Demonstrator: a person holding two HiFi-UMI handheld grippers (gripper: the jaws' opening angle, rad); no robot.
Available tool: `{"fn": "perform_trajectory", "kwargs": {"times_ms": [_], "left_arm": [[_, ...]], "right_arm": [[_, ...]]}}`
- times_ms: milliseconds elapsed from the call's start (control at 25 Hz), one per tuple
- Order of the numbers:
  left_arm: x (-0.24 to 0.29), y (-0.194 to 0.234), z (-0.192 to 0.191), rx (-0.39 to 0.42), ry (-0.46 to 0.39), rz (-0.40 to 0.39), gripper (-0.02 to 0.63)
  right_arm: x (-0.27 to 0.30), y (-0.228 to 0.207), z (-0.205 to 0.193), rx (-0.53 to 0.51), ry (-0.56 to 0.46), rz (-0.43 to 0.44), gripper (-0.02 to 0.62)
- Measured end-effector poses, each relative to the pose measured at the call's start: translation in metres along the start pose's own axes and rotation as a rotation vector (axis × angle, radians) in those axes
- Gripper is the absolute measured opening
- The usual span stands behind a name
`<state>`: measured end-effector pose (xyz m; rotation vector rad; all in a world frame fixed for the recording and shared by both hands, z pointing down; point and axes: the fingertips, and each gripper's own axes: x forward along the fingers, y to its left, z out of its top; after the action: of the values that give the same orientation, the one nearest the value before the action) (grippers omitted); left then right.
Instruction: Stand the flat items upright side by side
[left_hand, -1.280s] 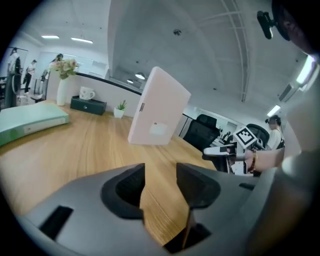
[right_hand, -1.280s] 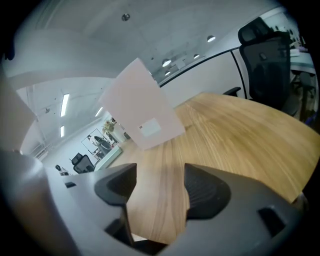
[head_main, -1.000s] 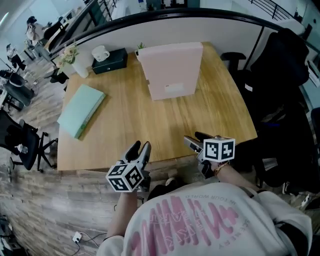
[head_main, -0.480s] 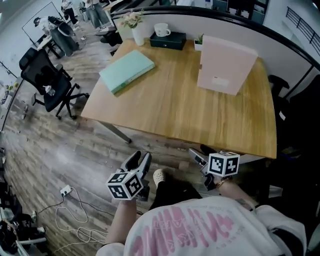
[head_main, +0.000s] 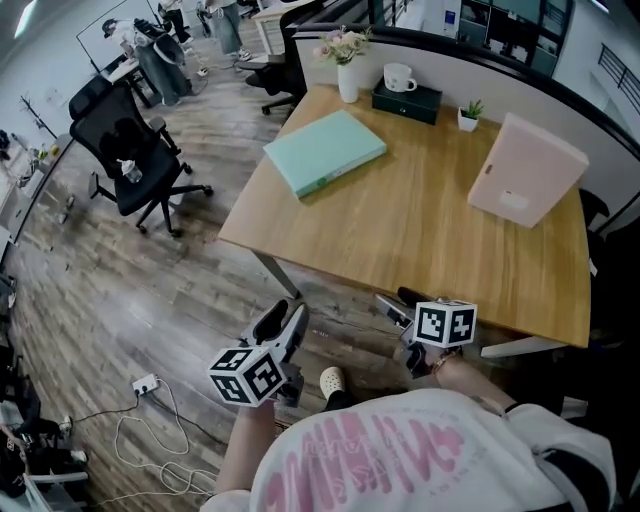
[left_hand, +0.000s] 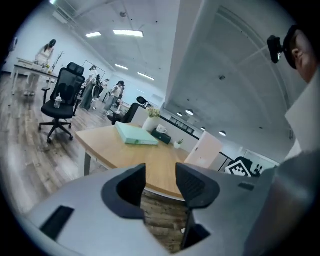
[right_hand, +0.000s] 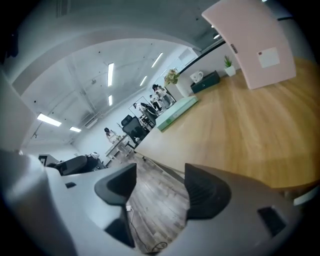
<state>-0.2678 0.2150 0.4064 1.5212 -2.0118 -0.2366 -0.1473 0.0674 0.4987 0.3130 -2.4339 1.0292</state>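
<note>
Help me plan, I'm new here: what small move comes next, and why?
Probably move the left gripper toward the green binder: it lies flat on the table, while the pink binder already stands upright, and the gripper is open, empty, short of the table edge.

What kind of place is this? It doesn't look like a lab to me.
Most likely an open-plan office. There is a wooden desk with a partition behind it, black swivel chairs on the wood floor, and a green binder and mug on the desk.
</note>
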Motion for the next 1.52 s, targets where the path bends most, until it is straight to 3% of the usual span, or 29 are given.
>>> {"fn": "perform_trajectory", "kwargs": {"times_ms": [120,280,600,1080,1280,1520], "left_arm": [[0.002,0.038,0.035,0.069,0.012,-0.008,0.19],[0.011,0.074,0.059,0.067,0.013,-0.027,0.19],[0.049,0.12,0.087,0.059,0.031,-0.021,0.189],[0.189,0.155,0.188,0.126,0.044,-0.055,0.19],[0.242,0.167,0.208,0.113,0.08,-0.075,0.204],[0.295,0.182,0.223,0.166,0.166,-0.133,0.246]], "right_arm": [[0.045,0.044,0.019,0.015,-0.021,0.043,0.307],[0.079,0.065,0.04,0.049,-0.067,0.031,0.307],[0.117,0.035,0.084,0.081,-0.096,-0.081,0.307],[0.201,-0.026,0.207,0.163,-0.172,-0.118,0.314],[0.22,-0.048,0.224,0.212,-0.157,-0.145,0.33],[0.238,-0.058,0.219,0.302,-0.14,-0.167,0.353]]}}
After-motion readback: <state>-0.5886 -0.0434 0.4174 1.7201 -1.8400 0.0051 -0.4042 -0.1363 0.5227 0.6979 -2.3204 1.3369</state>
